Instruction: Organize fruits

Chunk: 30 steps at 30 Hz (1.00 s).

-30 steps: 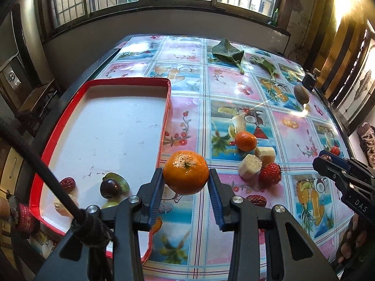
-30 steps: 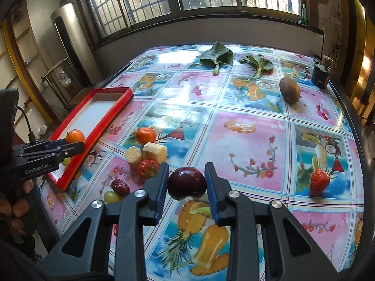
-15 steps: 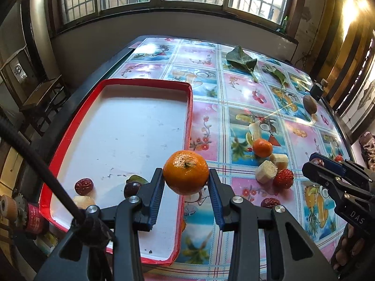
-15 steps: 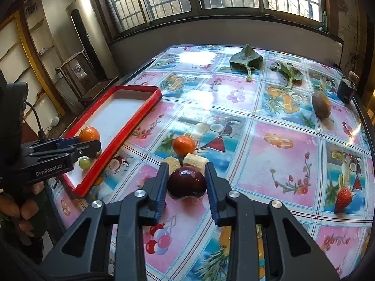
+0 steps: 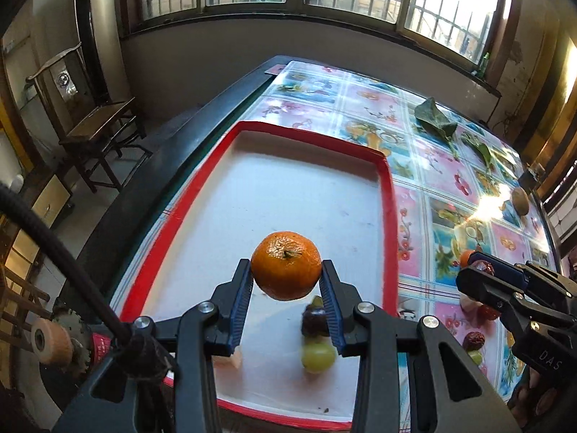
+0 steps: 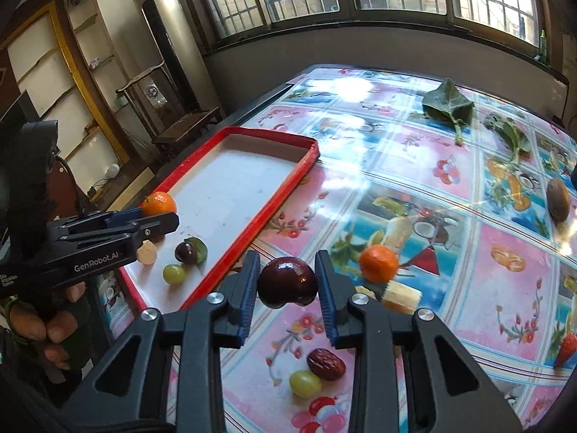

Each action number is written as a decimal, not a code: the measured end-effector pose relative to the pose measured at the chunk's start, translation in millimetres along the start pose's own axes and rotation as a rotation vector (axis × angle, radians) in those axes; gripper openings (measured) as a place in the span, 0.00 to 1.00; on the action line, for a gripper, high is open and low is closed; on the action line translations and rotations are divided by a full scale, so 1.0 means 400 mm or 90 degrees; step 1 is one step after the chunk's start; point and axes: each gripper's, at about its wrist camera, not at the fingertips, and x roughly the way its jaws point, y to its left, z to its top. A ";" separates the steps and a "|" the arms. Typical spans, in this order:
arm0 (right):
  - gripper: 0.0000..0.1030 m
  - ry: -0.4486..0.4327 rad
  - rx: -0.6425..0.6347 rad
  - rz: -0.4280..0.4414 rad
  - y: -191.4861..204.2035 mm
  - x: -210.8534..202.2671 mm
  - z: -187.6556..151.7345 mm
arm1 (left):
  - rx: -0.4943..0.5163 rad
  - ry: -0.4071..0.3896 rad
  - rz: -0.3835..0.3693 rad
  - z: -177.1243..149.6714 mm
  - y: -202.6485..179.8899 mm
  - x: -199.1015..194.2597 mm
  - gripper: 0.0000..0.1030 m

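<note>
Orange and glossy, the mandarin [image 5: 286, 270] sits pinched between the blue-padded fingers [image 5: 242, 306] of the left gripper [image 5: 286, 303], held above the white floor of the red-rimmed tray [image 5: 391, 216]. In the left wrist view, a dark plum [image 5: 313, 319], a green grape [image 5: 317, 355] and a pale fruit piece [image 5: 232, 359] already lie at the tray's near end, so sorting looks only partly done. The mandarin's skin is pebbled, with a small dark stem scar facing the camera.

In the right wrist view, the right gripper [image 6: 287, 288] has its fingers [image 6: 249, 288] clamped on a dark red cherry-like fruit [image 6: 287, 281], held over the worktop [image 6: 414, 166] just outside the tray's long rim. Beyond the tray, plenty is left: a second mandarin [image 6: 378, 263], banana pieces [image 6: 398, 296], a red date [image 6: 325, 363], another grape [image 6: 305, 382], a strawberry [image 6: 566, 348] and a brown kiwi [image 6: 558, 199]. Two green leaves [image 6: 448, 106] lie far from the tray. Both held fruits seem ready to be set down inside it.
</note>
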 end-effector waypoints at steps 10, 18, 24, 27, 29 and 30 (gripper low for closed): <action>0.32 0.028 -0.045 0.057 0.126 0.168 0.100 | -0.047 0.028 0.031 0.019 0.087 0.079 0.36; 0.32 0.076 -0.080 0.058 0.182 0.271 0.094 | -0.050 0.045 0.032 0.022 0.102 0.123 0.36; 0.32 0.101 -0.098 0.046 0.189 0.311 0.082 | -0.049 0.076 0.022 0.011 0.101 0.161 0.36; 0.33 0.107 -0.100 0.041 0.189 0.321 0.077 | -0.052 0.075 0.019 0.010 0.103 0.159 0.36; 0.33 0.106 -0.101 0.041 0.190 0.320 0.074 | -0.051 0.075 0.022 0.011 0.102 0.157 0.36; 0.33 0.106 -0.102 0.041 0.190 0.319 0.074 | -0.050 0.073 0.021 0.012 0.101 0.153 0.36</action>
